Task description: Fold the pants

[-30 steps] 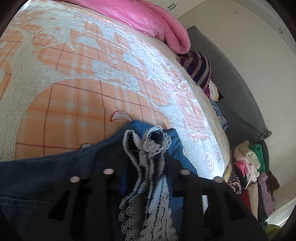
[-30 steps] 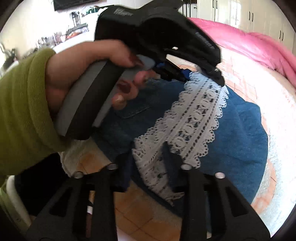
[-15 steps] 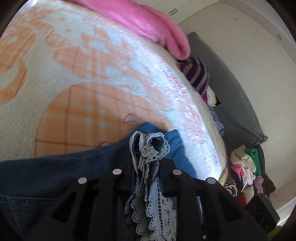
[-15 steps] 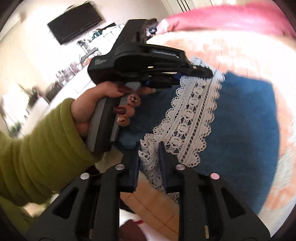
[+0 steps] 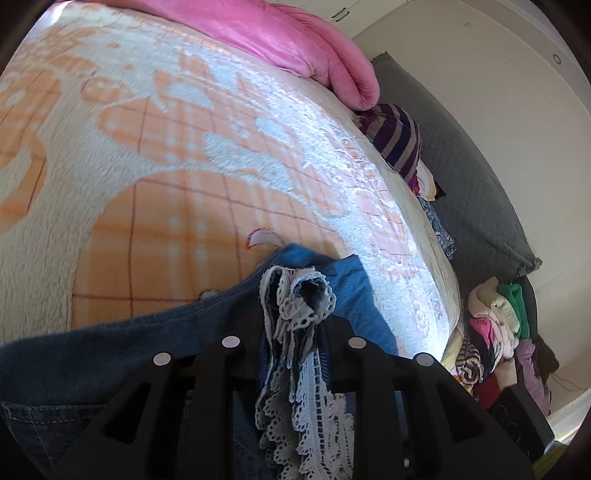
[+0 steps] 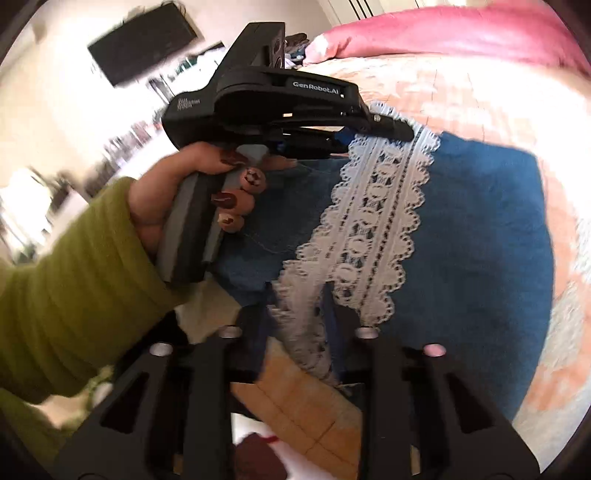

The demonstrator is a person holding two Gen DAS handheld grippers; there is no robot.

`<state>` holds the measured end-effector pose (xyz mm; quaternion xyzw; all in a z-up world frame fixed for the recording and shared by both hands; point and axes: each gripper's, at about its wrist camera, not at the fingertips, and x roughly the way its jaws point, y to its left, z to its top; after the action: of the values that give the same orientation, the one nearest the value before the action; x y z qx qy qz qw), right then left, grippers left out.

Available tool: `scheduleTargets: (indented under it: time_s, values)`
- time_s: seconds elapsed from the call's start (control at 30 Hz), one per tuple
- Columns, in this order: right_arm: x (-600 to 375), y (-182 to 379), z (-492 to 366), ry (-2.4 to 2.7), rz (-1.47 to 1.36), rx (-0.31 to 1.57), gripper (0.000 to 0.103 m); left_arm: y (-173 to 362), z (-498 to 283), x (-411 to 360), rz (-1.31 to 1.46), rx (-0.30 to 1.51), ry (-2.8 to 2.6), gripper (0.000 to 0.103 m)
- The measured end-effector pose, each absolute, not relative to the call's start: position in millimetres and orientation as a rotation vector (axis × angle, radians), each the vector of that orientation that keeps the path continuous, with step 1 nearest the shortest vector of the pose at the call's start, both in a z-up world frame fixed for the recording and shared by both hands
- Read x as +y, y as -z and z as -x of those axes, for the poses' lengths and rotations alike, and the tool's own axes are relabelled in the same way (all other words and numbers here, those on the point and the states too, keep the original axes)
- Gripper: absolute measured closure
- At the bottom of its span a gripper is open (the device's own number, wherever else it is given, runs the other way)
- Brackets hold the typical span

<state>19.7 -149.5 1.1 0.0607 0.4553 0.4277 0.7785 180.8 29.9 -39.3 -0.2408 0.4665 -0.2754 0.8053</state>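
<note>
Left wrist view, bottom centre: left gripper [image 5: 291,332] nearly closed, pinching a bunched fold of white lace trim [image 5: 299,373] and denim. The pants [image 5: 92,354], blue denim, spread from lower left to centre over an orange-and-white checked blanket [image 5: 177,206]. Farther, top of frame: pink quilt [image 5: 295,33]. Right edge: striped garment [image 5: 397,144], grey cover [image 5: 480,192], heap of mixed clothes [image 5: 495,332] at lower right.

Right wrist view, bottom centre: right gripper [image 6: 299,321] almost shut, lace edge clamped between its fingers; jaws have just been closing slightly. Denim fills centre and right. Left of centre: a hand [image 6: 173,195] in a green sleeve [image 6: 70,280] holds the other tool. Background upper left blurred.
</note>
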Motion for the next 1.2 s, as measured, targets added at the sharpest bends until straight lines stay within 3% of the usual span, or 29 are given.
scheduleTargets:
  time_s: [0.23, 0.37, 0.47, 0.57, 0.63, 0.7, 0.8, 0.97, 1.2]
  values:
    - [-162.8, -10.4, -21.5, -0.98, -0.258, 0.969, 0.09, 29.5, -183.9, 26.5, 0.541, 0.977, 0.618, 0.082]
    - [-146.9, -0.7, -20.2, -0.957, -0.164, 1.005, 0.09, 38.0, -183.9, 29.9, 0.519, 0.994, 0.58, 0.082]
    - [-126.8, 8.3, -15.9, -0.952, -0.086, 1.026, 0.082, 48.6, -181.2, 33.6, 0.505, 1.007, 0.544, 0.082]
    - [-125.2, 6.2, -9.2, -0.984, -0.095, 1.02, 0.066, 53.8, -178.2, 39.8, 0.49, 1.0, 0.506, 0.074]
    - [-128.6, -1.4, -4.7, -1.005, -0.096, 1.003, 0.063, 53.3, -176.9, 44.5, 0.498, 0.983, 0.498, 0.073]
    - [-138.7, -9.5, 0.6, -1.012, -0.1, 0.974, 0.059, 48.6, -174.2, 49.3, 0.499, 0.956, 0.486, 0.062]
    - [-165.5, -21.1, 3.6, -0.962, -0.127, 0.927, 0.054, 35.2, -163.7, 57.4, 0.5, 0.911, 0.471, 0.055]
    - [-202.1, -24.6, -9.8, -0.786, -0.072, 0.9, 0.054, 16.0, -127.7, 59.8, 0.456, 0.892, 0.457, 0.049]
    - [-220.5, 0.7, -14.5, -0.707, 0.002, 0.943, 0.054, 25.9, -64.7, 47.1, 0.475, 0.956, 0.483, 0.049]
